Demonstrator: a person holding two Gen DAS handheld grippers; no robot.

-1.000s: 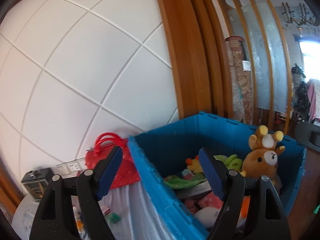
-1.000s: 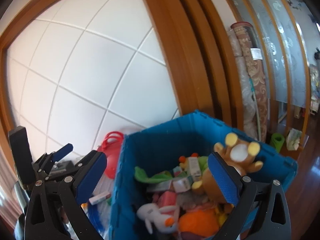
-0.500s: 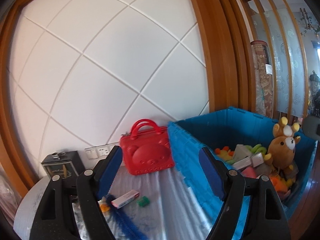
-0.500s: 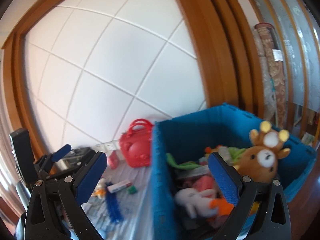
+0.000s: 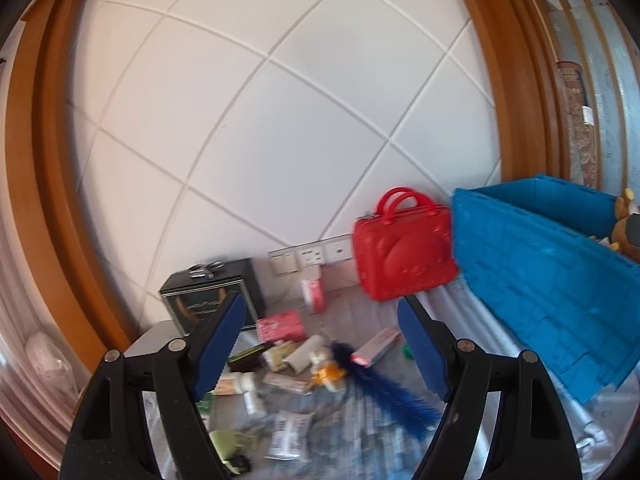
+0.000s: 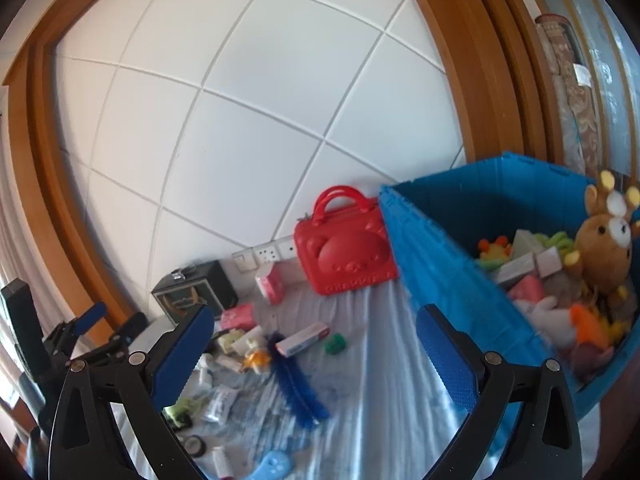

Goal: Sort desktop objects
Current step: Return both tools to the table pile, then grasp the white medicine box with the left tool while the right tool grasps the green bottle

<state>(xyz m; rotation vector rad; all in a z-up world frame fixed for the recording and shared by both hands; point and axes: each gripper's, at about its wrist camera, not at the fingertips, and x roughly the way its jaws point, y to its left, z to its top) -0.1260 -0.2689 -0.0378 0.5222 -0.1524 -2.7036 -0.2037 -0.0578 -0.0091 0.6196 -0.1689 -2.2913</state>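
Small objects lie scattered on the cloth-covered table: a blue brush (image 5: 394,390) (image 6: 296,384), a white and red box (image 5: 376,346) (image 6: 302,340), a pink box (image 5: 280,324) (image 6: 238,317), a green block (image 6: 335,344), small bottles (image 5: 250,392). A blue crate (image 5: 548,280) (image 6: 436,256) at the right holds plush toys, among them a brown bear (image 6: 604,248). My left gripper (image 5: 322,354) is open and empty above the clutter; it also shows at the left of the right wrist view (image 6: 108,322). My right gripper (image 6: 314,354) is open and empty above the table.
A red bear-face case (image 5: 404,252) (image 6: 346,256) stands against the white panelled wall beside the crate. A dark tin box (image 5: 212,296) (image 6: 196,292) sits at the back left. Wall sockets (image 5: 310,256) are behind. A light blue item (image 6: 272,466) lies near the front.
Both views have swung left and down, away from the crate and onto the table clutter. Both grippers stay open.
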